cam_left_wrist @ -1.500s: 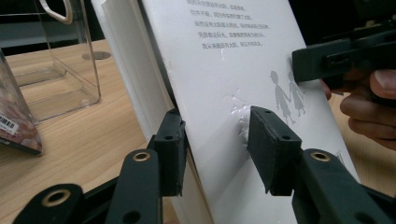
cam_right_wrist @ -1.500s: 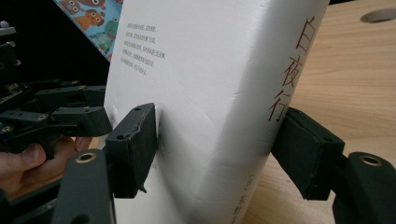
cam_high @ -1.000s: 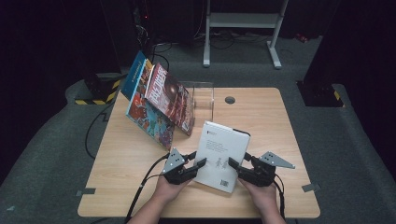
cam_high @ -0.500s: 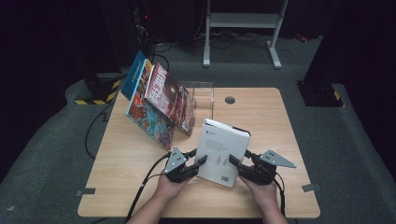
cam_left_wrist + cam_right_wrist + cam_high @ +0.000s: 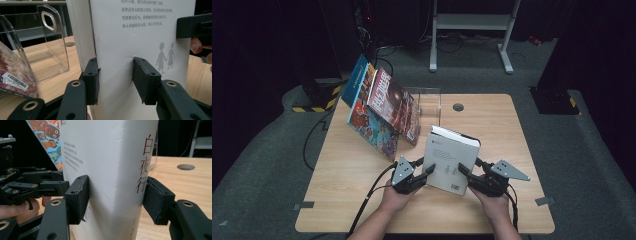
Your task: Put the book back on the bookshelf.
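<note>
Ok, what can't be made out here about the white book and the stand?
- White book: front cover faces away in the high view; top cropped in the left gripper view.
- Clear stand: its left part hidden by the leaning magazines in the high view.
- Back-cover text: too small in the high view.

In the left gripper view the thick white paperback book (image 5: 140, 37) runs past the top and bottom edges, so its upper text lines and its foot are cut off. The right gripper view crops the book's top and base too, and its spine lettering is cut near the bottom. The clear acrylic book stand (image 5: 47, 45) is partly hidden behind the leaning colourful magazines (image 5: 382, 112). On the counter (image 5: 492, 125), the small print on the book's cover is too small to read from the high view.
</note>
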`<state>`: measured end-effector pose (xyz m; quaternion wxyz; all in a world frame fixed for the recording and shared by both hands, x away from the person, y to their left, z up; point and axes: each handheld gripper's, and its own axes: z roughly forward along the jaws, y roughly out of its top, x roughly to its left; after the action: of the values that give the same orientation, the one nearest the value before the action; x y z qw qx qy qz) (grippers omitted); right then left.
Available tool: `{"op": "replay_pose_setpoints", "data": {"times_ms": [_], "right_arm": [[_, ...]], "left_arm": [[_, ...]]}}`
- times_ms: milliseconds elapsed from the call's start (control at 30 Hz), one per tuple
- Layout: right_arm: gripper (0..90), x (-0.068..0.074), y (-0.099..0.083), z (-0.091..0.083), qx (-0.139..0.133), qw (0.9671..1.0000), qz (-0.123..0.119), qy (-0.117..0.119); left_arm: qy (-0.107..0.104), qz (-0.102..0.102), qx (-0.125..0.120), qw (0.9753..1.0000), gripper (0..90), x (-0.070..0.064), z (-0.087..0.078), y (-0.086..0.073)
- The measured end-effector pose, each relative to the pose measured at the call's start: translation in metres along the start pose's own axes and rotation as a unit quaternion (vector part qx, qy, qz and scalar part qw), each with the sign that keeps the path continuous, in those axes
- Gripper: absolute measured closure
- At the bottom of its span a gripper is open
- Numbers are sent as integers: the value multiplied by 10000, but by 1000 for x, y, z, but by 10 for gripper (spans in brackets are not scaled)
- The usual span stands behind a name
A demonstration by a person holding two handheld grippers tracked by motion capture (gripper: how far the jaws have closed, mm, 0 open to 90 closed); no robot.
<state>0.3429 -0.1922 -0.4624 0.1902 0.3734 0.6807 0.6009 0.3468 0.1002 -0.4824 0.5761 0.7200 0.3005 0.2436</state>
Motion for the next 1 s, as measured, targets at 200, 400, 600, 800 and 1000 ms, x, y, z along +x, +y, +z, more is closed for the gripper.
{"op": "replay_pose_setpoints", "data": {"times_ms": [200, 400, 600, 800, 1000], "right_arm": [[400, -1, -3, -3, 10, 10000, -4, 32], [395, 2, -7, -8, -77, 9999, -17, 62], [382, 9, -9, -11, -82, 9999, -69, 62], [372, 15, -11, -15, -120, 9997, -142, 169], [363, 19, -13, -18, -122, 9996, -165, 215]], "left_arm": [[6, 213, 103, 9997, 587, -6, -2, -1], [40, 225, 181, 9996, 591, -10, -6, -4], [27, 38, 293, 9996, 591, -12, -11, -7], [-40, -19, 426, 9991, 590, -13, -18, -11], [-22, 23, 403, 9992, 589, -15, -22, -13]]}}
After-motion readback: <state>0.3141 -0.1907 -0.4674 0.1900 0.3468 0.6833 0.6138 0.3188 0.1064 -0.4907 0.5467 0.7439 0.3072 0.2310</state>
